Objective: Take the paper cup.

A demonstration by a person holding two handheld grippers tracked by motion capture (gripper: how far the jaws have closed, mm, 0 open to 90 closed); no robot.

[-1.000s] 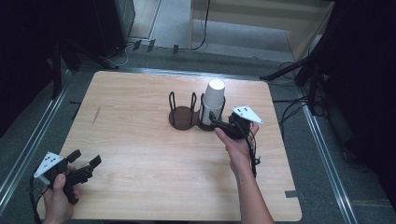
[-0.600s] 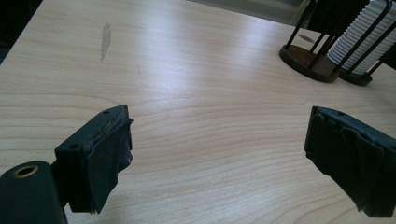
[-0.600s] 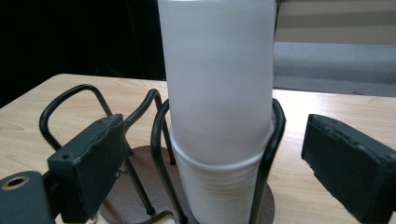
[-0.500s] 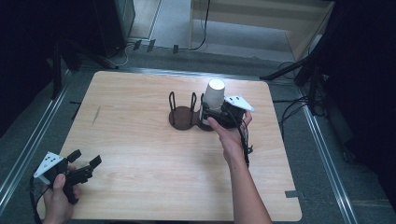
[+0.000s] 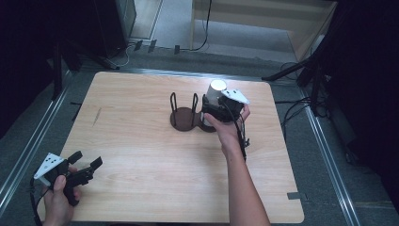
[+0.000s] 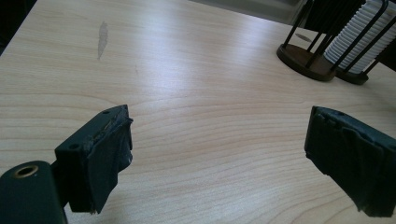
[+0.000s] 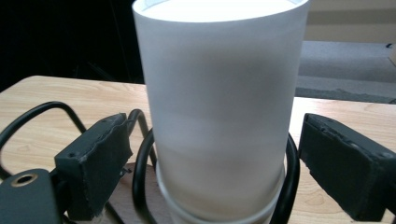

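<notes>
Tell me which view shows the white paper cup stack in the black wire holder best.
The right gripper view: the white paper cup stack stands close between its jaws. The high view shows it small, from above; the left gripper view catches its ribbed rims at the corner.

In the high view my right hand hides the base of the cup stack. In my right gripper view, the stack's top and foot are cut off.

white cup stack | upright, inverted | in black wire holder | count unclear
</notes>
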